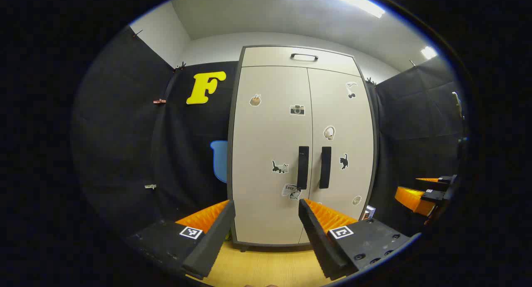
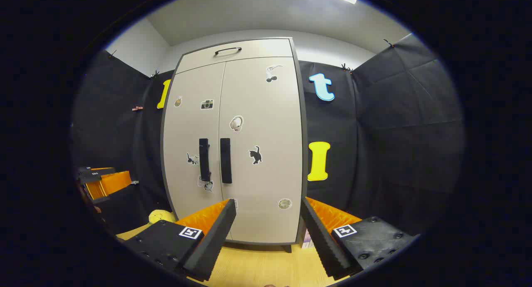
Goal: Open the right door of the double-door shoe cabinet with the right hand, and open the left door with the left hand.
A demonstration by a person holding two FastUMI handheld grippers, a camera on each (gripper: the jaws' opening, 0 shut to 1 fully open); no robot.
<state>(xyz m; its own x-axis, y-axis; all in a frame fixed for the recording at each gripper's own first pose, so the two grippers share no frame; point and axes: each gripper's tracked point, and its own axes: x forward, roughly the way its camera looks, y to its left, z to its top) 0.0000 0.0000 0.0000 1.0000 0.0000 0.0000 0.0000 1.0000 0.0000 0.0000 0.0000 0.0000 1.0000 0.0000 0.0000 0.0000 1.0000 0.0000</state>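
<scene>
A tall cream shoe cabinet [image 1: 270,145] [image 2: 249,154] with a dark frame stands ahead, both doors closed and dotted with stickers. Two black vertical handles sit side by side at the centre seam: the left door's handle [image 1: 303,167] [image 2: 203,159] and the right door's handle [image 1: 325,167] [image 2: 225,160]. My left gripper [image 1: 266,208] is open and short of the doors, below the left handle. My right gripper [image 2: 268,208] is open too, facing the lower right door, well short of it. The right gripper [image 1: 424,193] also shows at the right edge of the left gripper view, and the left gripper [image 2: 104,181] at the left edge of the right gripper view.
A top drawer with a black handle [image 1: 304,56] [image 2: 227,50] sits above the doors. The floor [image 1: 270,266] [image 2: 257,266] is light wood. A yellow soft thing [image 2: 160,215] lies on the floor left of the cabinet. Black cloth walls close in on both sides.
</scene>
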